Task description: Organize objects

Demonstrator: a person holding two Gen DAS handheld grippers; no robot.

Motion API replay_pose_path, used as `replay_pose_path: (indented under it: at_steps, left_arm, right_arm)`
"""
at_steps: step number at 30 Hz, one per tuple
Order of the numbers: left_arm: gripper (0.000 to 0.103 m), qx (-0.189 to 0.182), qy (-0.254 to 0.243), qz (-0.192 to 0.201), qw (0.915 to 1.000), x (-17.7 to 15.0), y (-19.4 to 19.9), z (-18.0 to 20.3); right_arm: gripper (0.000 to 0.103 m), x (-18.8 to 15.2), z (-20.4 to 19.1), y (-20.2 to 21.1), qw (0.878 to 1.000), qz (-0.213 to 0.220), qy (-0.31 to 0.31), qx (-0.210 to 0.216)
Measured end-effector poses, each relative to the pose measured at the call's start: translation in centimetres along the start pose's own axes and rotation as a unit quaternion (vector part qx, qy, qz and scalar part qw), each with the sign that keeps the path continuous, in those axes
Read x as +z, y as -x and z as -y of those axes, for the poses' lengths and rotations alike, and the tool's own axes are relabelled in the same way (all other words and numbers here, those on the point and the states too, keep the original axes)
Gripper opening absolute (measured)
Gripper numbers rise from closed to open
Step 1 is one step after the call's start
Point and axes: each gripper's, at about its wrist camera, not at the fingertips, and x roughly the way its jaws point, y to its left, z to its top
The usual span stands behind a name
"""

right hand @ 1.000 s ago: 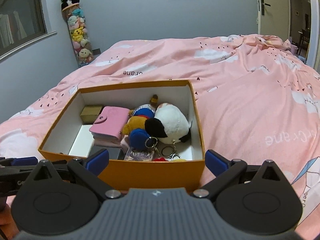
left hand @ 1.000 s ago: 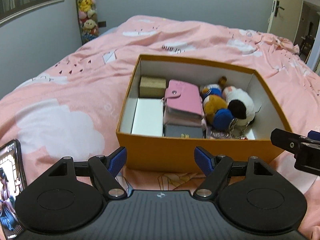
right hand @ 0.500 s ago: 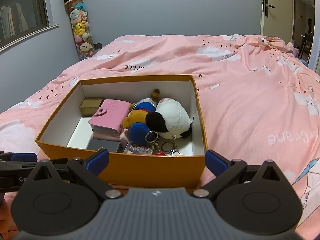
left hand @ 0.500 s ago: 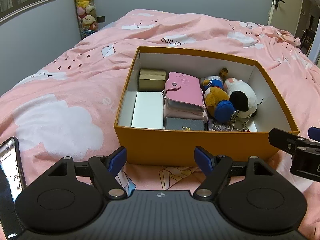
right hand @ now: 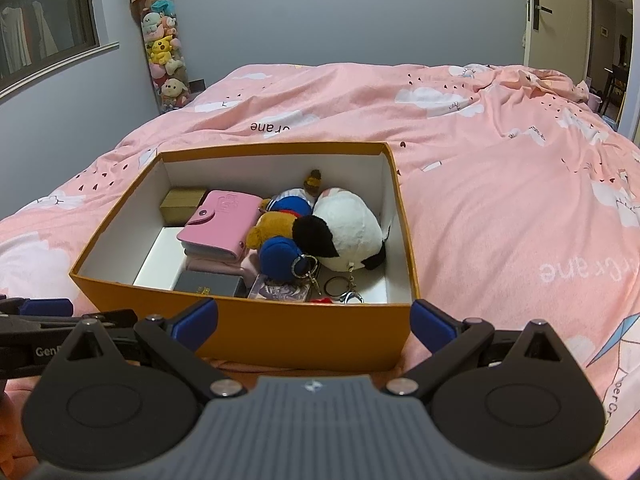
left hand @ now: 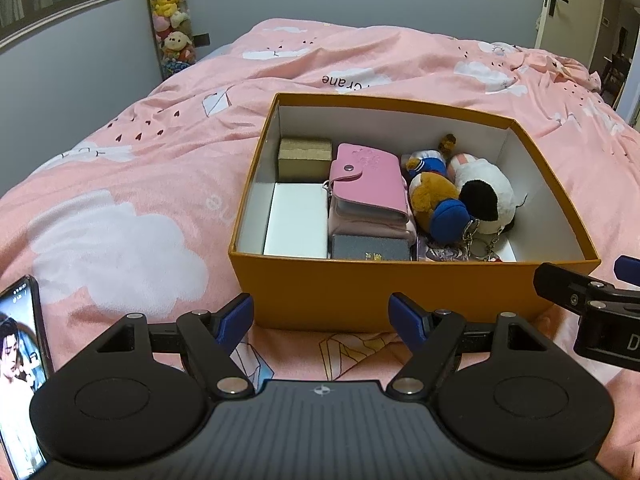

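An open orange box (left hand: 360,288) (right hand: 280,332) sits on the pink bed. Inside lie a tan small box (left hand: 305,158), a white box (left hand: 297,220), a pink wallet (left hand: 370,184) (right hand: 220,228), a dark grey case (left hand: 370,247), plush keychains (left hand: 440,200) and a white-and-black plush (left hand: 486,194) (right hand: 344,232). My left gripper (left hand: 321,320) hovers open just before the box's near wall, empty. My right gripper (right hand: 314,324) is open and empty at the near right corner of the box; its side shows at the right of the left wrist view, right gripper (left hand: 592,300).
A phone (left hand: 20,360) with a lit screen lies at the lower left of the bed. A tall tube of plush toys (right hand: 164,52) stands by the far wall. A door (right hand: 556,12) is at the back right. The pink duvet (right hand: 500,184) stretches around the box.
Both grippers have risen and pulled back slightly, so the views look more steeply down into the box. The box and its contents have not moved. Both grippers stay open.
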Motion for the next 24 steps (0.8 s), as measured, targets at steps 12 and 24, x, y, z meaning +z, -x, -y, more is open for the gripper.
replay_pose_path:
  at_steps: [12,24]
  left_arm:
    - [0.089,0.000,-0.011,0.008,0.9999,0.07,0.35,0.35]
    - [0.089,-0.001,-0.014,0.012,0.9998,0.05,0.56,0.51]
  right_arm:
    - [0.102,-0.14,0.01,-0.17,1.000,-0.005,0.001,0.000]
    - [0.102,-0.19,0.13,-0.35,1.000,-0.009,0.000,0.000]
